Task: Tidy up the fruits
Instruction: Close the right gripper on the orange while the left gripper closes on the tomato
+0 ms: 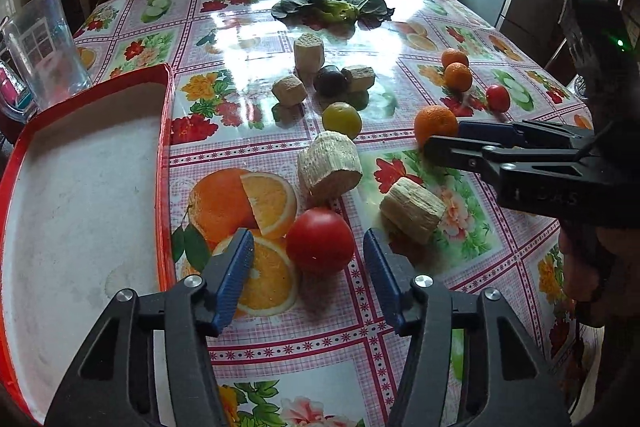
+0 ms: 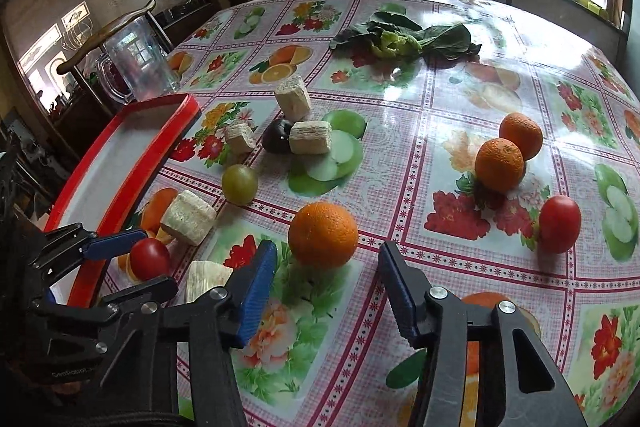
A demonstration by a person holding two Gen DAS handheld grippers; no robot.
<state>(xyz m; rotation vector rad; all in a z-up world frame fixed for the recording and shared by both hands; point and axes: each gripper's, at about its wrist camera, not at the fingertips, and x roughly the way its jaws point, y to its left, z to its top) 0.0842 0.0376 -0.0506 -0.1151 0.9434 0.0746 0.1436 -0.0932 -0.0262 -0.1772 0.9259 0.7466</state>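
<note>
Two handheld grippers work a table (image 1: 256, 359) covered in a glossy fruit-and-flower print cloth. The left gripper (image 1: 309, 247) has its blue-padded jaws spread wide on either side of a round red tomato (image 1: 320, 239), which rests on the cloth just ahead of the gap, touched by neither pad. A red-rimmed white tray (image 1: 80, 195) lies just outside the left jaw. Beyond the tomato, past the jaw tips, lie two pale ridged cylindrical chunks (image 1: 329, 167) and a yellow-green round fruit (image 1: 341, 119). The right gripper (image 2: 327, 267) likewise stands released, its jaws parted with a large round orange (image 2: 323, 235) sitting on the table just ahead of the opening, untouched. Farther out from the right jaw lie two smaller oranges (image 2: 499, 165), touching one another, and a second red tomato (image 2: 559, 218).
</note>
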